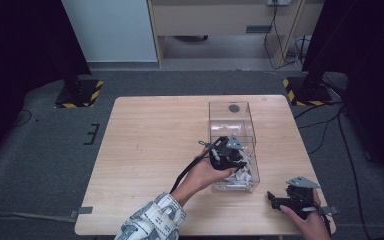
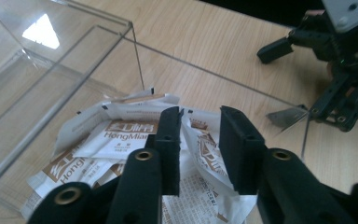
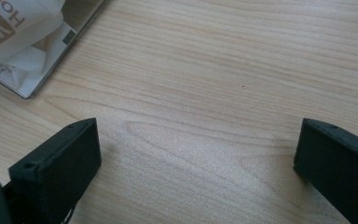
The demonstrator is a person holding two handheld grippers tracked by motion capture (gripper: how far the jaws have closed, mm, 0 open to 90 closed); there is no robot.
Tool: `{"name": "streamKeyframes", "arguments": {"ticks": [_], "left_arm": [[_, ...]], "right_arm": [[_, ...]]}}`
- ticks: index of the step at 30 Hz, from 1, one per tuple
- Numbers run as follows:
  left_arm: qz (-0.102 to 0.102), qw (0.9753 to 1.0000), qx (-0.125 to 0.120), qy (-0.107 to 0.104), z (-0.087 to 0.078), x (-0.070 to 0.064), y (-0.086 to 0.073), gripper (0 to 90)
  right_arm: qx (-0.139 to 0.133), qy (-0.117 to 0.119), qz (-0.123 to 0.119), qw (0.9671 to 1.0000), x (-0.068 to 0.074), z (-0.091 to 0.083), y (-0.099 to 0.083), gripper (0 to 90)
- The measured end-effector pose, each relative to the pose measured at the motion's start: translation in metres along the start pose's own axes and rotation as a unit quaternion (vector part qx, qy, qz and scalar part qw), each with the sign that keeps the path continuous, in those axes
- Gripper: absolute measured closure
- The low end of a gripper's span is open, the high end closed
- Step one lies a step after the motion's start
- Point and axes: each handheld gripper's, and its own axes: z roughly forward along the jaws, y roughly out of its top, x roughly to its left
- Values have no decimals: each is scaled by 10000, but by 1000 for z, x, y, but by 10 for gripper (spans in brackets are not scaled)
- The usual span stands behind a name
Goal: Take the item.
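Note:
A clear plastic box (image 1: 232,116) stands on the wooden table (image 1: 150,145), right of centre. Several white and brown sachets (image 1: 242,175) lie piled in its near end. My left gripper (image 1: 241,162) reaches down into that end. In the left gripper view its jaws (image 2: 199,113) stand a narrow gap apart just over the sachets (image 2: 121,140), and one sachet's edge (image 2: 203,147) rises into the gap without being pinched. My right gripper (image 1: 273,200) rests near the table's front right corner, wide open (image 3: 198,128) over bare wood, with nothing between its fingers.
The box's far end (image 1: 234,108) holds no sachets and has a dark round mark. The box's corner with sachets (image 3: 14,32) shows at the upper left of the right gripper view. Black stands (image 1: 77,90) flank the table on the floor.

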Motion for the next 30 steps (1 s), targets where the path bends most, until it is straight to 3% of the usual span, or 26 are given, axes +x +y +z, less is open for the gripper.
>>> {"name": "streamKeyframes", "arguments": {"ticks": [5, 6, 8, 11, 18, 26, 30], "left_arm": [[25, 9998, 184, -48, 7, -2, -2, 673], [91, 9995, 309, -7, 10, -3, -3, 695], [120, 9994, 320, -18, 11, -3, -3, 838], [158, 9996, 242, -38, 9, -5, -4, 900], [81, 10000, -24, -12, -3, -1, -1, 900], [-79, 9992, -398, 29, -24, 13, -2, 900], [-88, 9989, -441, 105, -31, 16, -2, 900]], "right_arm": [[0, 0, -1, 10000, 0, 0, 0, 8], [0, 0, 0, 10000, 0, 0, 0, 8], [-1, -1, 0, 10000, 0, 0, 0, 8], [-2, 1, -1, 10000, 0, 0, 0, 8], [0, 0, 0, 10000, 0, 0, 0, 8], [0, 0, 0, 10000, 0, 0, 0, 8], [0, -1, 1, 10000, 0, 0, 0, 8]]}}
